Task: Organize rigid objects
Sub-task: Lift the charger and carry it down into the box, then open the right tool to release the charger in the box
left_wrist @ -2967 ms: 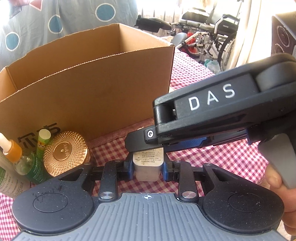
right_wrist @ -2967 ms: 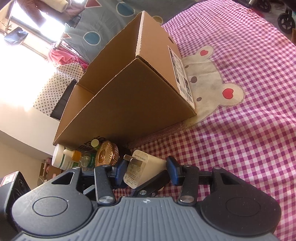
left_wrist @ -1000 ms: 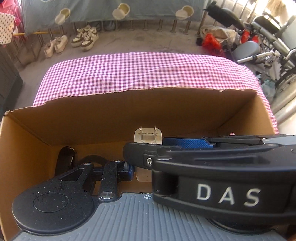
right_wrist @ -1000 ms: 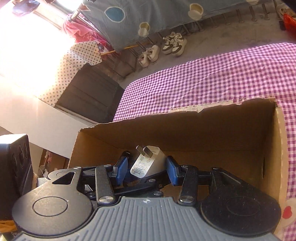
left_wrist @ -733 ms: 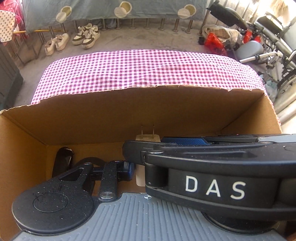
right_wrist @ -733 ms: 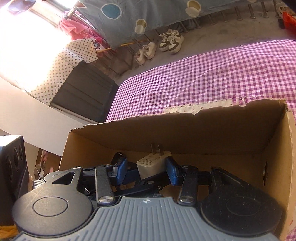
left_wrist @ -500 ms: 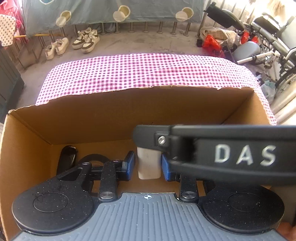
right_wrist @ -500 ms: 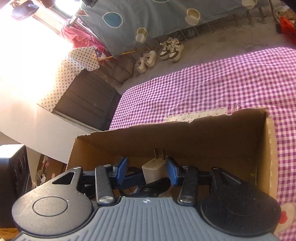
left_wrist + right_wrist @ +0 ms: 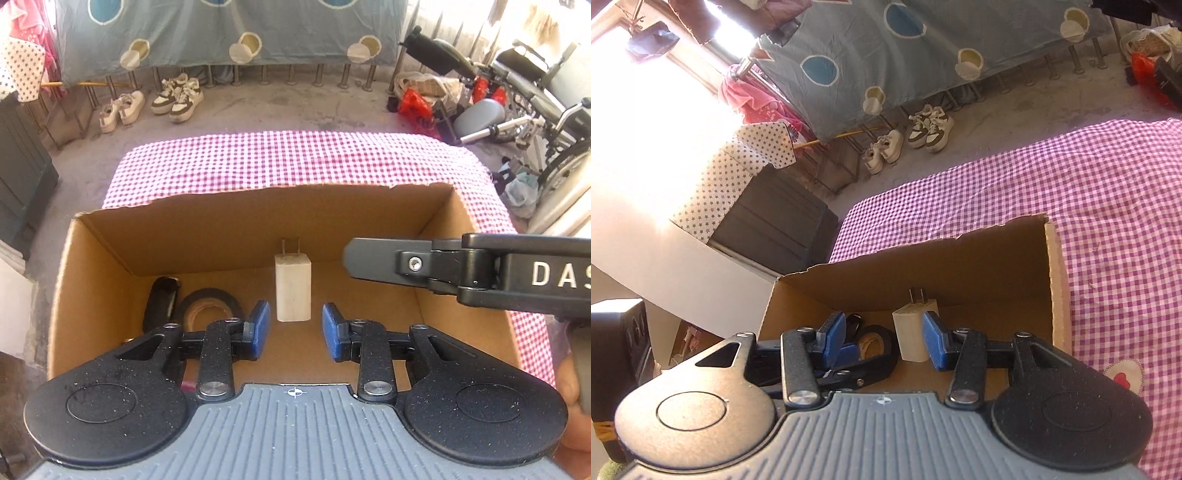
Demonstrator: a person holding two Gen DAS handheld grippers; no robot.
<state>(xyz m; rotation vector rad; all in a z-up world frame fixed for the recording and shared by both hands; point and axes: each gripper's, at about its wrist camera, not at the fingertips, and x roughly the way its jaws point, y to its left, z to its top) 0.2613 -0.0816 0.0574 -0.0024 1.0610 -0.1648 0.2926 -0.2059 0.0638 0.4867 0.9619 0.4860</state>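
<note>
A white plug adapter (image 9: 293, 290) stands upright, prongs up, on the floor of the open cardboard box (image 9: 258, 218). It also shows in the right wrist view (image 9: 915, 334). My left gripper (image 9: 294, 331) is open above the box, its blue pads on either side of the adapter and apart from it. My right gripper (image 9: 882, 341) is open above the box, its right pad close beside the adapter. The right gripper's body crosses the right of the left wrist view.
A black tape roll (image 9: 207, 307) and a black oblong object (image 9: 161, 303) lie at the left of the box floor. The box sits on a pink checked tablecloth (image 9: 295, 162). Shoes, a wheelchair and a dark cabinet stand on the floor beyond.
Both grippers carried the adapter over the box, lowered it inside and opened. The adapter now stands free on the box floor, and the right gripper has drawn back to the right.
</note>
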